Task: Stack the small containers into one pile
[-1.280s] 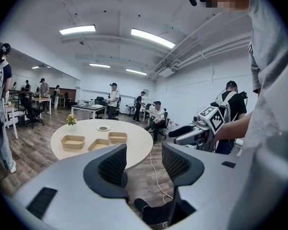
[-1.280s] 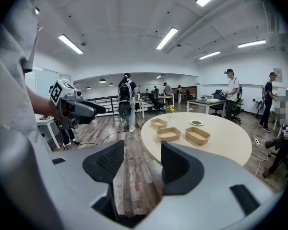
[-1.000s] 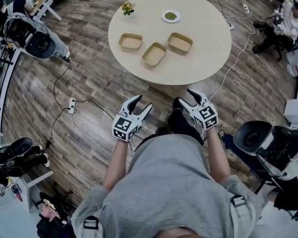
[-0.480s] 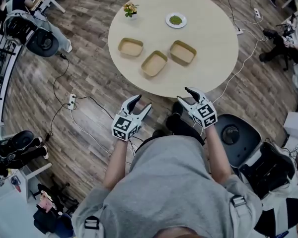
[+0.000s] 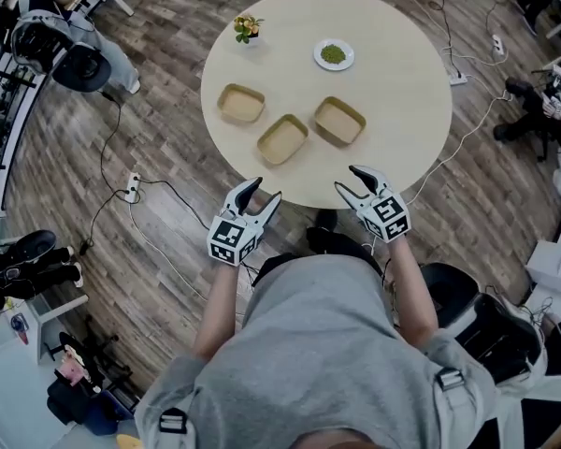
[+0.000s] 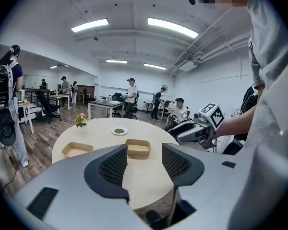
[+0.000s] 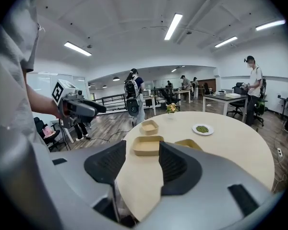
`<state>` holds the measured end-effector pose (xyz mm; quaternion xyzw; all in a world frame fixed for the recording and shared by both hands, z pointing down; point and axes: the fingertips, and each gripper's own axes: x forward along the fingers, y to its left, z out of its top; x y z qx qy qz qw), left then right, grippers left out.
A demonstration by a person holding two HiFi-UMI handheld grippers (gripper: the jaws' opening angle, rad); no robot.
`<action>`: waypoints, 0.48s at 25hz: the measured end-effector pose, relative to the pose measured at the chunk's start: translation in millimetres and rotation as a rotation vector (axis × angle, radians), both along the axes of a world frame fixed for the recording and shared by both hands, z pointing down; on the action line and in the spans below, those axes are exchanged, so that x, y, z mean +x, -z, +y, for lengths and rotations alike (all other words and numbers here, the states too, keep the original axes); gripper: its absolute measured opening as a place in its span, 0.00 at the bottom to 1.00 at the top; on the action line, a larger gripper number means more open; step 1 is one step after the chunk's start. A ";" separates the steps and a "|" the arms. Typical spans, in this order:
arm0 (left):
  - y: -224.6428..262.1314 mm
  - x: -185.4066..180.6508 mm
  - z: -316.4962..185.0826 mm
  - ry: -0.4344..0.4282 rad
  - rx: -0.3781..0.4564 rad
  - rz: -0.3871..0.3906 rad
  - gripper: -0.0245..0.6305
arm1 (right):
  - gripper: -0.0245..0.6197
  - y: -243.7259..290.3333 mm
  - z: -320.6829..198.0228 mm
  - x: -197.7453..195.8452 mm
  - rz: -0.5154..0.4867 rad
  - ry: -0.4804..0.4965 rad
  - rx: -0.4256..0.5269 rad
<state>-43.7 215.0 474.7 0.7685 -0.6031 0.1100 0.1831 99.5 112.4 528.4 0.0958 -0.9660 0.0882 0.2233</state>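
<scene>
A wood-plank floor [image 5: 168, 279] runs through an open office, where people stand at desks further back and a person with a backpack [image 5: 39, 40] stands off the far-left side. On the floor stands a round, pale counter [image 5: 402, 110]. A dark chair [image 5: 449, 290] sits on the floor to the right of the person holding the tools, and cables [image 5: 159, 249] trail from a power strip [image 5: 132, 189] on the left. Three small tan containers lie apart in a shallow row on the near half of the counter: the left container [image 5: 241, 103] is toward the left edge, the middle container [image 5: 282, 139] is closest to the near edge, and the right container [image 5: 339, 122] is just beside it. All three are open side up and unstacked. A white plate [image 5: 333, 54] of something green sits toward the far edge, and a small flower pot [image 5: 248, 28] stands near the far-left edge. The left tool [image 5: 264, 189] hangs at the near edge with its jaws wide apart and empty. The right tool [image 5: 348, 178] is beside it; its jaws have just been closing slightly but are wide, with nothing between them. Bare counter top separates both from the containers.
</scene>
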 end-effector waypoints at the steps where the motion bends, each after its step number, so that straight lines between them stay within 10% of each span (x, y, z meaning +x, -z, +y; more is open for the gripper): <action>1: -0.7 -2.0 -3.2 0.008 0.000 -0.004 0.40 | 0.39 -0.6 -4.9 -2.5 -0.001 0.010 0.001; 12: -18.5 -9.5 -36.5 0.064 -0.020 0.008 0.40 | 0.36 -22.6 -44.4 -10.3 0.024 0.038 -0.043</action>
